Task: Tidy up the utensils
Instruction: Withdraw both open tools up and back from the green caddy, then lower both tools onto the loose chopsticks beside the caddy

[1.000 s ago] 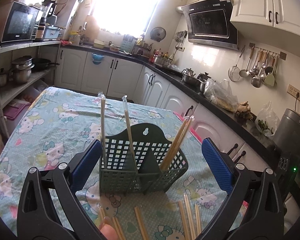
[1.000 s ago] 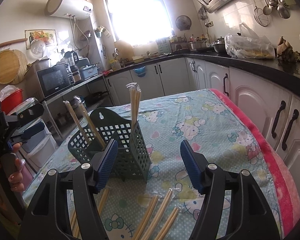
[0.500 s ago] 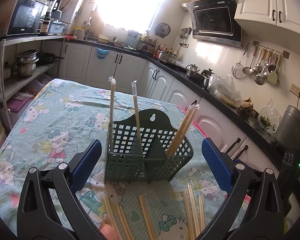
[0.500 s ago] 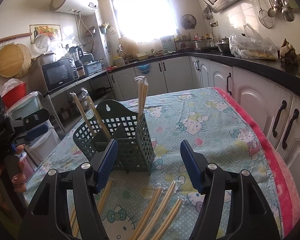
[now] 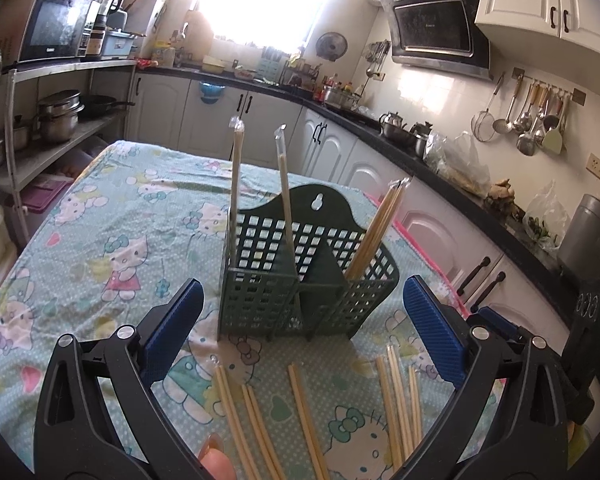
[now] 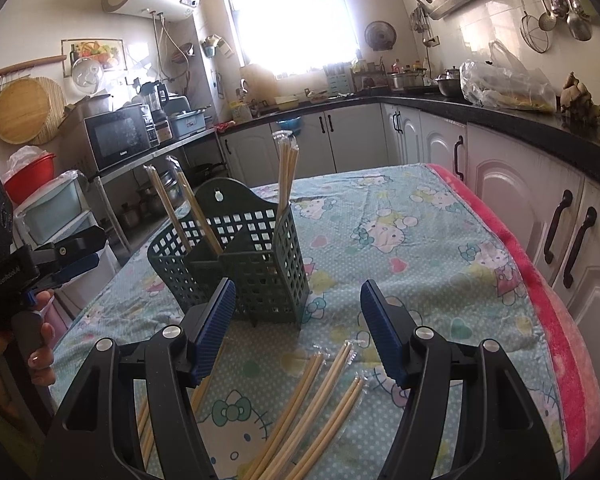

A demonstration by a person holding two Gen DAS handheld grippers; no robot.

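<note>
Both the left gripper (image 5: 300, 324) and right gripper (image 6: 298, 328) hang released and empty over the tablecloth (image 5: 112, 220); the green utensil caddy (image 5: 300, 280) stands just beyond, holding wrapped chopsticks (image 5: 374, 232); loose pairs (image 6: 320, 396) lie nearer.

The holder (image 5: 306, 280) stands upright on the tabletop (image 5: 112, 232), near its middle. Two wrapped chopstick pairs (image 5: 258, 188) lean in its left compartment, a bundle (image 5: 374, 230) in its right. Loose chopsticks (image 5: 308, 412) lie flat on the tabletop before the holder. The counter (image 6: 540, 124) runs along the tabletop's right side and behind it.
</note>
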